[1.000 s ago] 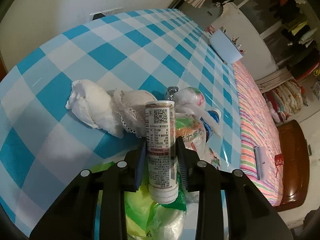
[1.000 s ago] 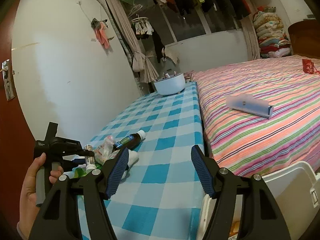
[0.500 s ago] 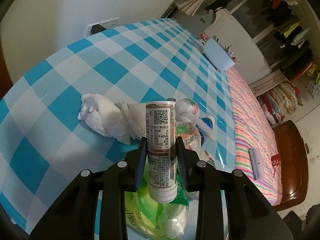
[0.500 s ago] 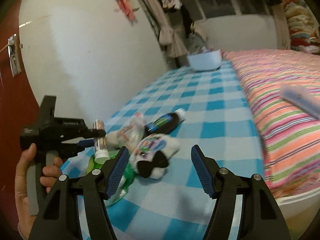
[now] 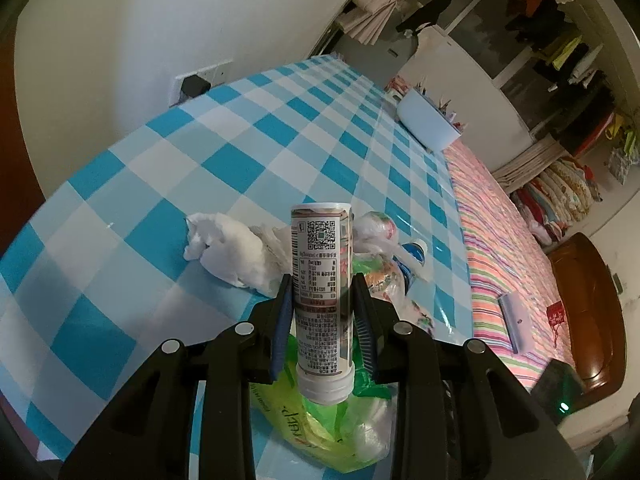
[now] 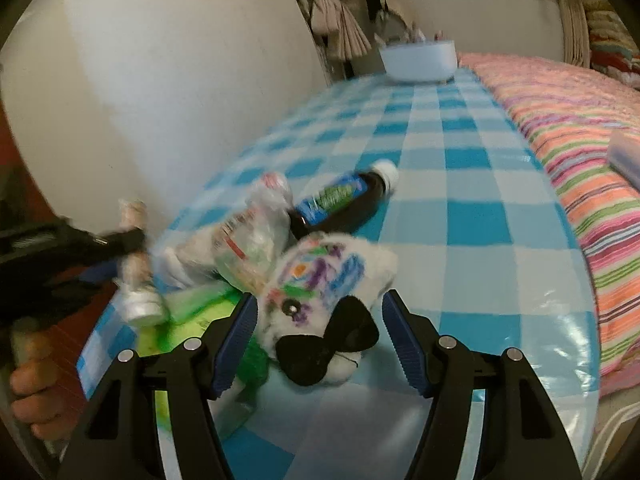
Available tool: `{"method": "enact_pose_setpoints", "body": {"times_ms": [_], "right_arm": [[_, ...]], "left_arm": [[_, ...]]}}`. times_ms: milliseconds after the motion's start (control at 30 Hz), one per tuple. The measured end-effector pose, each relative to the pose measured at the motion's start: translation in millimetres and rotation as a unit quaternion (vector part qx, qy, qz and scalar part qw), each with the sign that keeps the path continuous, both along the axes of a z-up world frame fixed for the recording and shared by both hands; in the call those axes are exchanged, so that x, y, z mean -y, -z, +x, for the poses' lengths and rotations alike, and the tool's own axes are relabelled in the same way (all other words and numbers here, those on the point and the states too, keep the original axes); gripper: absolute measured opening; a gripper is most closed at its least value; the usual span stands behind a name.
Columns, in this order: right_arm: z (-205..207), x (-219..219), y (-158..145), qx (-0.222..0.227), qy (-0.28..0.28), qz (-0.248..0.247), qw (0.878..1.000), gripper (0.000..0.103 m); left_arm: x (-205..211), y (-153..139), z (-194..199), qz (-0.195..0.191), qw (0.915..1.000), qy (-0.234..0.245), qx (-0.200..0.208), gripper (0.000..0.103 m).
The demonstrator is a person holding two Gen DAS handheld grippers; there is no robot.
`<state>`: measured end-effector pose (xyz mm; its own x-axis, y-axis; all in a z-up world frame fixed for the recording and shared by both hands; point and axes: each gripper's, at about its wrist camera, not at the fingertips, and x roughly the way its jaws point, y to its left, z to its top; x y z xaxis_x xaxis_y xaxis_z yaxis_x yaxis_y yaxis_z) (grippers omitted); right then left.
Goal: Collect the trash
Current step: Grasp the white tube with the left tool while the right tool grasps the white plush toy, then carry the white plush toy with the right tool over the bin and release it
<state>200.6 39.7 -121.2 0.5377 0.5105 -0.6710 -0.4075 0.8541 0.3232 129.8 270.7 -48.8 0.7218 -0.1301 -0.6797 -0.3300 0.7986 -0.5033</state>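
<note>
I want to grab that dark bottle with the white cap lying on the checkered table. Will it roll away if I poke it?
Probably, yes. The dark bottle lies on its side and looks round, so a sideways poke would likely roll it. The tablecloth looks shiny, so it may slide too. It looks stiff, not squashy.

At the bottom centre of the frame the left hand-held gripper (image 5: 322, 312) clamps a labelled tube (image 5: 322, 280) between its 2 blue pads, white cap nearest the camera. Under it lies a green plastic bag (image 5: 296, 420). Just beyond, on the blue-checked desk (image 5: 224, 152), sit crumpled white tissue (image 5: 232, 252) and a blue-labelled bottle (image 5: 412, 256). A white basin (image 5: 428, 124) stands at upper right.
</note>
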Motion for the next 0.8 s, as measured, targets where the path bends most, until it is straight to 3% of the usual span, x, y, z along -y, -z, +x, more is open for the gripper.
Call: {"method": "enact_pose_setpoints", "body": {"times_ms": [233,300,400,800], "right_arm": [[13,-8,13,-0.031,-0.010,0.016,0.999,0.063],[12,-9,12,-0.031,-0.016,0.022,0.999,0.050],[8,-7,8,-0.020,-0.018,0.023,0.999,0.045],[-11,28,-13,0.010,0.007,0.048,0.999,0.044]], "left_arm": [[6,-11,-11,0.023,0.9996,0.009,0.015,0.029],[9,-12,-11,0.029,0.9993,0.015,0.017,0.029],[14,-15,-11,0.042,0.9987,0.021,0.020,0.029],[43,-24,-12,0.073,0.9948,0.061,0.037,0.029]]}}
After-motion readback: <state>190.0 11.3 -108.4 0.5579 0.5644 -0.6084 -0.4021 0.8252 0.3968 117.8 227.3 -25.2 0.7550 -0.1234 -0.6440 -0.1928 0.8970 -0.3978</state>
